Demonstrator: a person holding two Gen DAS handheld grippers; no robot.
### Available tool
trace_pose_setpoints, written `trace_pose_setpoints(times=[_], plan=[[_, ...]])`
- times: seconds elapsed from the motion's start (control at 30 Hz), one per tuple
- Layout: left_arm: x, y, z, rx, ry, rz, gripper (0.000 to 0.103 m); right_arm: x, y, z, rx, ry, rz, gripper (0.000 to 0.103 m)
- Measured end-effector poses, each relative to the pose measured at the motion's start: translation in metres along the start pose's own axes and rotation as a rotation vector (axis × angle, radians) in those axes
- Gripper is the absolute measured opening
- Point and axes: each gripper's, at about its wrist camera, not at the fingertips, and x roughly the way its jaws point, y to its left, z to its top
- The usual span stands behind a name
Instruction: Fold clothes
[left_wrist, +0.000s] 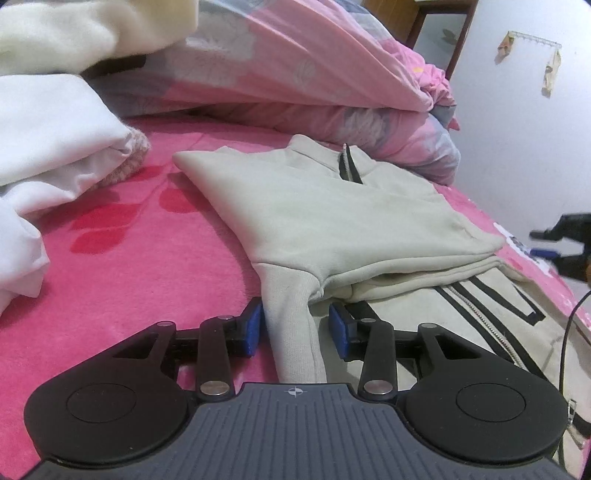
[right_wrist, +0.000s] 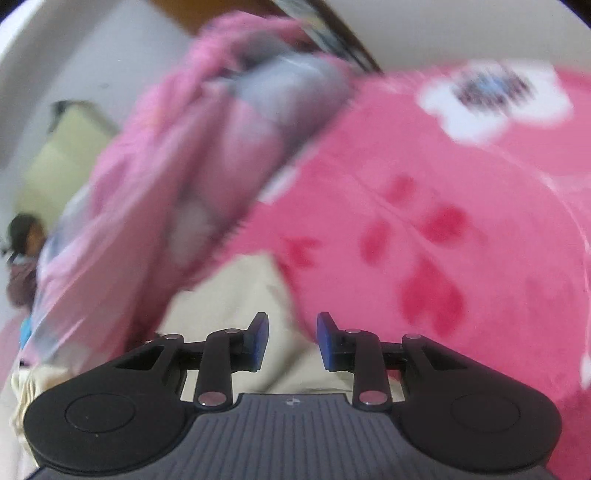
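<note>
Left wrist view shows the left gripper (left_wrist: 295, 328) spread wide around the sleeve cuff (left_wrist: 293, 332) of a beige zip-neck sweatshirt (left_wrist: 325, 218) lying half folded on the pink blanket (left_wrist: 129, 258). Best to pinch the cuff squarely before lifting. Right gripper (right_wrist: 291, 339), blurred, hangs wide and empty over beige cloth.

Pink floral quilt (left_wrist: 295, 74), pink bedsheet (left_wrist: 129, 240)

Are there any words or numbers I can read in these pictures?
No readable words or numbers anywhere.
Crosshair mark on the left gripper: a sign only, no letters.
Dark print on the blanket's white flower patch: too blurred to read.
White label at the blanket edge: too small to read.
</note>
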Motion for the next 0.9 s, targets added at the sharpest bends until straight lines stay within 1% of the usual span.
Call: trace_pose_setpoints(times=[0.03,0.1,0.17,0.23,0.3,0.4,0.47,0.53,0.6,0.7,0.73,0.8,0.87,0.9], plan=[[-0.001,0.0,0.0,0.001,-0.003,0.015,0.038,0.009,-0.01,0.001,0.028,0.023,-0.004,0.031],[-0.003,-0.001,0.001,-0.001,-0.011,0.054,0.036,0.02,-0.021,0.0,0.05,0.038,0.014,0.031],[-0.006,-0.001,0.001,-0.008,-0.018,0.092,0.035,0.032,-0.022,-0.002,0.06,0.036,0.046,0.031],[-0.009,-0.002,0.0,-0.006,-0.022,0.124,0.035,0.037,-0.013,-0.005,0.0,0.02,0.079,0.031],[-0.013,-0.005,-0.001,0.003,-0.032,0.164,0.033,0.044,-0.005,-0.005,-0.043,-0.004,0.087,0.031],[-0.018,-0.005,-0.001,-0.012,-0.03,0.202,0.033,0.062,-0.003,-0.01,-0.081,0.053,0.08,0.027],[-0.026,-0.003,0.001,-0.035,-0.024,0.21,0.034,0.075,-0.002,-0.013,-0.105,0.093,0.075,0.027],[-0.038,-0.004,0.003,-0.05,-0.031,0.218,0.038,0.064,-0.001,-0.015,-0.124,0.086,0.091,0.027],[-0.048,-0.01,0.008,-0.04,-0.055,0.231,0.038,0.052,0.001,-0.017,-0.143,0.079,0.109,0.027],[-0.057,-0.023,0.019,-0.014,-0.101,0.248,0.037,0.026,0.02,-0.013,-0.217,-0.001,0.122,0.028],[-0.053,-0.027,0.025,-0.014,-0.117,0.242,0.037,0.02,0.028,-0.012,-0.252,-0.027,0.12,0.028],[-0.045,-0.035,0.038,-0.015,-0.149,0.231,0.037,0.021,0.049,-0.013,-0.327,-0.033,0.138,0.028],[-0.036,-0.043,0.049,-0.015,-0.175,0.217,0.037,0.031,0.069,-0.02,-0.4,0.002,0.162,0.028],[-0.026,-0.044,0.05,-0.019,-0.16,0.212,0.037,0.036,0.078,-0.024,-0.437,0.02,0.174,0.028]])
